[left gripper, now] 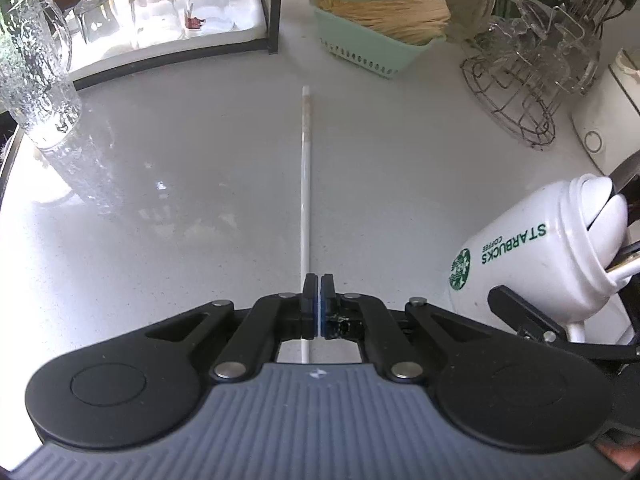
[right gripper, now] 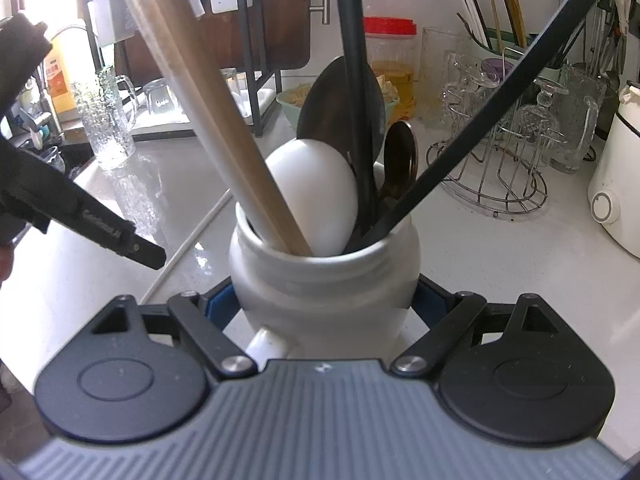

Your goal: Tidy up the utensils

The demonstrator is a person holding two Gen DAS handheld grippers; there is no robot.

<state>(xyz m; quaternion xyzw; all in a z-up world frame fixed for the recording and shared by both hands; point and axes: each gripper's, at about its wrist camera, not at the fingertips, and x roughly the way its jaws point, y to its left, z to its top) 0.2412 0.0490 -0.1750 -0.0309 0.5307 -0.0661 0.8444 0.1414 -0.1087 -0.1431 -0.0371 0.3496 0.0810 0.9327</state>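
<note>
White chopstick point(left gripper: 306, 184), thin and long, pinched at its near end by left tongs point(left gripper: 318, 286), rest reaching out over grey tabletop point(left gripper: 180, 208). Right tongs point(right gripper: 326, 304) clamp white Starbucks mug point(left gripper: 516, 256), packed with utensils: wooden handle point(right gripper: 224, 128), white spoon point(right gripper: 316, 196), dark ladle point(right gripper: 344, 100). Green basket point(left gripper: 372, 46), wire glass rack point(left gripper: 520, 92) beyond.

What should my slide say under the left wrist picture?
Left gripper shut on a white chopstick beside the Starbucks mug.
</note>
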